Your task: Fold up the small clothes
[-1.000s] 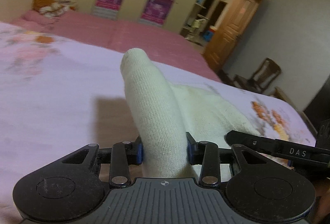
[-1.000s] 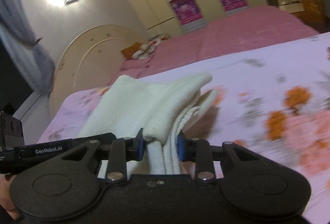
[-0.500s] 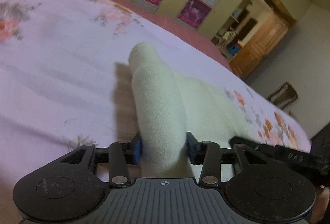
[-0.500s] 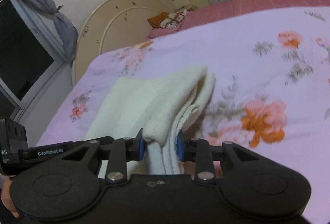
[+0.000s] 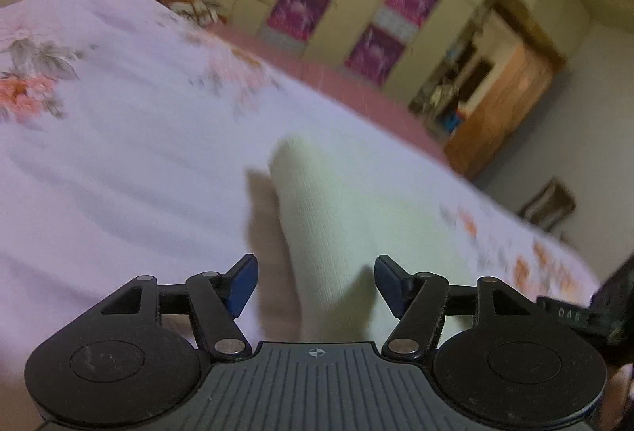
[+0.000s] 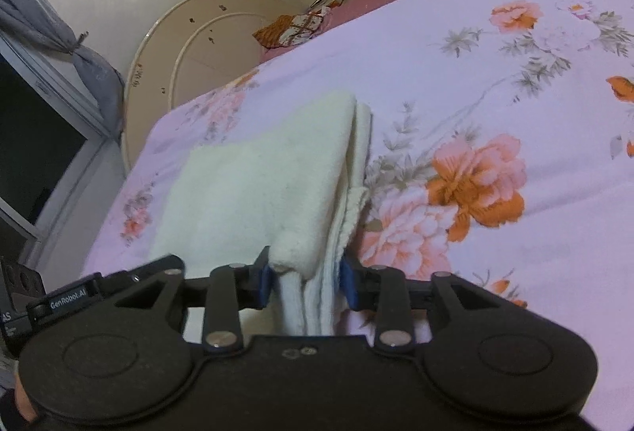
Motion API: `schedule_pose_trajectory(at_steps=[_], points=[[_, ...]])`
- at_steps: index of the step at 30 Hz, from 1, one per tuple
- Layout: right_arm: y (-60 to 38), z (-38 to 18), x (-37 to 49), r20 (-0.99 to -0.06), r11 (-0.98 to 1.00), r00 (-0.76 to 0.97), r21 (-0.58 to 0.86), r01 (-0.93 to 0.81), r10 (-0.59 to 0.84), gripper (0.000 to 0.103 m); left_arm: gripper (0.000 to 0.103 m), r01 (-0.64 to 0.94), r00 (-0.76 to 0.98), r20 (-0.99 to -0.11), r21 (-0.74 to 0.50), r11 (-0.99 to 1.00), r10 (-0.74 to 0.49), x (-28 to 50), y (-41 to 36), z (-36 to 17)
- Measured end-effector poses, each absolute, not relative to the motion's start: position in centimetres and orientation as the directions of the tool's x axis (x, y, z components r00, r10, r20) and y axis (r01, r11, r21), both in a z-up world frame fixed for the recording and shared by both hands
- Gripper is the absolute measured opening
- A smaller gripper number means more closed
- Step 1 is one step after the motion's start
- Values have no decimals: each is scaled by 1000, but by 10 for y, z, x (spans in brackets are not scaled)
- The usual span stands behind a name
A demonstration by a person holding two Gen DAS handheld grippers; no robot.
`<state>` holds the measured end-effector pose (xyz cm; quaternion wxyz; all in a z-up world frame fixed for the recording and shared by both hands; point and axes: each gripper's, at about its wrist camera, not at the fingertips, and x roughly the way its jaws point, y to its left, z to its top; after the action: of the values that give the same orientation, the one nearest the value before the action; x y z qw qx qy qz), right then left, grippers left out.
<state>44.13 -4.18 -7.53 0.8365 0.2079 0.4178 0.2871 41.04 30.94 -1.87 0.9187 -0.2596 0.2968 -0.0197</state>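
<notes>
**Two grippers loosening on a folded cloth**

Both grippers point forward and down over the bed [image 5: 119, 161], the flowered sheet filling most of each view.

Left gripper [image 5: 316, 284]: its jaws have just been opening and now stand wide. The cream cloth [image 5: 325, 217] runs between them, but the blue pads [image 5: 242, 284] sit clear of it on both sides. The view is blurred.

Right gripper [image 6: 306, 282]: its jaws have just been opening too, yet stand narrower. The folded edge of the cloth [image 6: 253, 189] is between them; the left pad [image 6: 264, 281] looks to touch the fabric, the right one sits just beside it, so no firm grip shows. The cloth lies flat on the bed, layers stacked at its right edge. The left gripper's tip [image 6: 119, 286] shows at lower left, close by.
</notes>
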Motion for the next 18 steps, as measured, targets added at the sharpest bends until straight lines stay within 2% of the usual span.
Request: schedule_pose_trajectory(at_steps=[1,2,4,6,7,9,10,11,14,18], points=[[-46,-75,448,-566,740,496,604,-294,659,55,65,-135,823,-534,-513,848,-193,416,317,-20],[-50,-78,457,-553,719,488,642,-268,676,57,65,-143,822,-535,-527,838,-197,422,321,-21],[-52,-89,481,-538,661,436,723,-202,721,56,65,-135,822,-525,-555,821,-220,435,326,-27],[-49,-95,496,-528,639,415,745,-192,741,56,65,-139,818,-521,-591,795,-245,449,329,-37],[-46,-97,501,-527,637,411,746,-195,744,54,65,-139,817,-517,-606,784,-255,454,330,-43],[-40,-98,508,-530,646,410,730,-224,742,43,65,-143,819,-516,-606,783,-249,463,328,-53],[-37,-96,509,-529,656,420,710,-256,737,33,65,-136,825,-512,-592,795,-240,466,326,-54],[-35,-92,506,-526,671,440,677,-302,728,29,65,-124,833,-506,-565,816,-224,469,323,-55],[-29,-81,495,-522,727,508,541,-423,685,27,65,-118,836,-520,-477,871,-172,477,311,-56],[-23,-86,497,-568,775,528,467,-425,631,28,69,-116,823,-556,-366,923,-117,491,297,-52]])
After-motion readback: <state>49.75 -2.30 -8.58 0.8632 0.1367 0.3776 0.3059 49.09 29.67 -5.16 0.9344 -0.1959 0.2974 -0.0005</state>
